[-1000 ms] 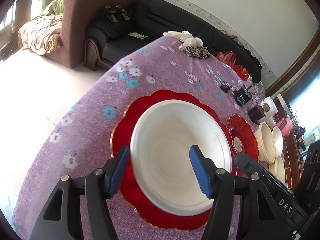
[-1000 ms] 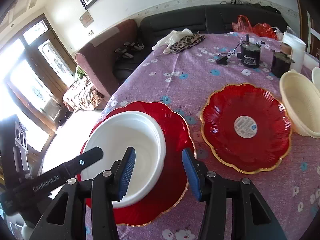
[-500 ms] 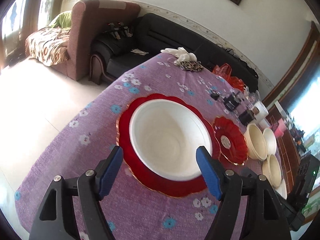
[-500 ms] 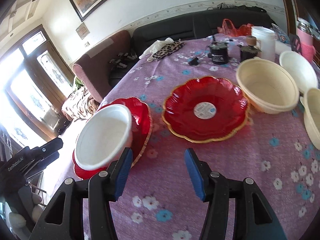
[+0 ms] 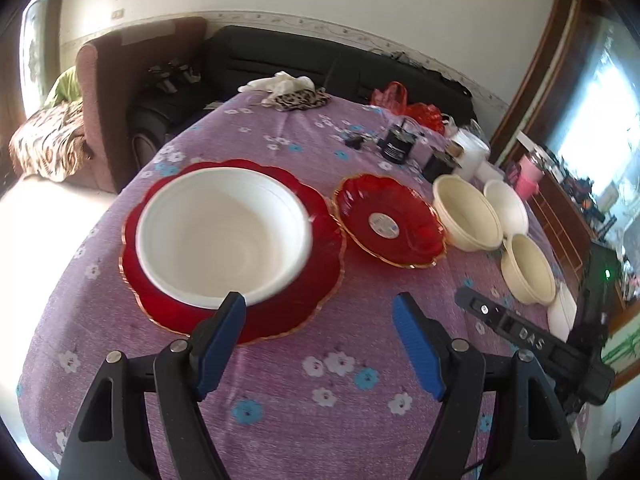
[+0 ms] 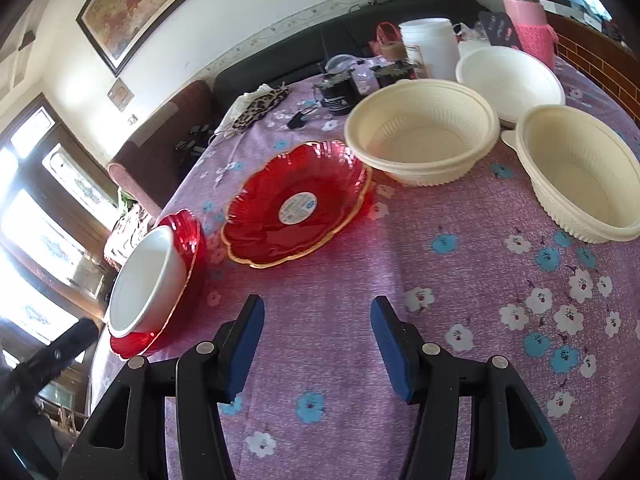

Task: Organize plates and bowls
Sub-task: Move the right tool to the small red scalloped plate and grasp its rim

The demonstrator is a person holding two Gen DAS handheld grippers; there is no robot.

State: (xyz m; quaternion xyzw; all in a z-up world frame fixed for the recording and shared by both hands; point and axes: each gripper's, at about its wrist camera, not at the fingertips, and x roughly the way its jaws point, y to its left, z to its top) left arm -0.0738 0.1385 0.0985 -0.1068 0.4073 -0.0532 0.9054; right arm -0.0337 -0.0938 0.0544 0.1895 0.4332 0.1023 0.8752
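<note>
A white bowl [image 5: 224, 236] stands inside a large red plate [image 5: 324, 248] on the purple flowered tablecloth. My left gripper [image 5: 318, 304] is open and empty, hovering just in front of that plate's near rim. A second red plate [image 6: 296, 204] with a round sticker lies to the right, followed by a cream bowl [image 6: 420, 132], a white bowl [image 6: 510, 78] and another cream bowl [image 6: 580, 168]. My right gripper [image 6: 316, 308] hangs open over bare cloth in front of the second plate, with nothing between its fingers. The stacked bowl [image 6: 148, 280] is far to its left.
Black jars [image 6: 340, 96], a white tub [image 6: 430, 46], a pink flask [image 6: 528, 20] and a leopard-print cloth [image 6: 260, 106] crowd the table's far side. A black sofa [image 5: 280, 60] and a brown armchair [image 5: 108, 92] stand beyond. The table edge drops off at the left.
Both grippers pulled back from the white bowl, leaving it on the red plate, and their jaws widened. The right gripper swung right, now facing the second red plate and the cream bowls.
</note>
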